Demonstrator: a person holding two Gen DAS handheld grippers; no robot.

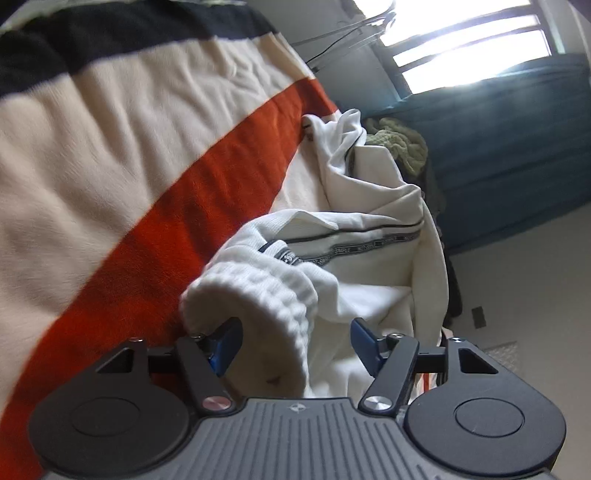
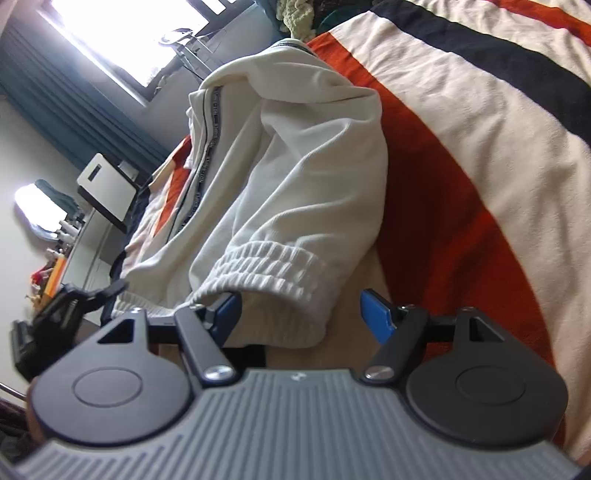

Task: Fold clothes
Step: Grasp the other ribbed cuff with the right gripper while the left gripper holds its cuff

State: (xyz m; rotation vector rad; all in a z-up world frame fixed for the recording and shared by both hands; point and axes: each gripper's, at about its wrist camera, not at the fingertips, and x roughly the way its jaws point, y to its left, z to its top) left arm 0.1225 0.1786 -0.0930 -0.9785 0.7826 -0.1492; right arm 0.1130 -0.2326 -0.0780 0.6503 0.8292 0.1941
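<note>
A white jacket with a dark lettered trim strip lies crumpled on a striped bedspread. In the left wrist view, my left gripper is open, its blue pads wide apart, with a ribbed white cuff lying between them, against the left pad. In the right wrist view, my right gripper is also open; the jacket's other ribbed cuff sits between its pads, close to the left one. The jacket body rises beyond it.
The bedspread has cream, orange and black stripes. A green knitted item lies behind the jacket. Blue curtains and a bright window are at the back. A desk with a white box stands left.
</note>
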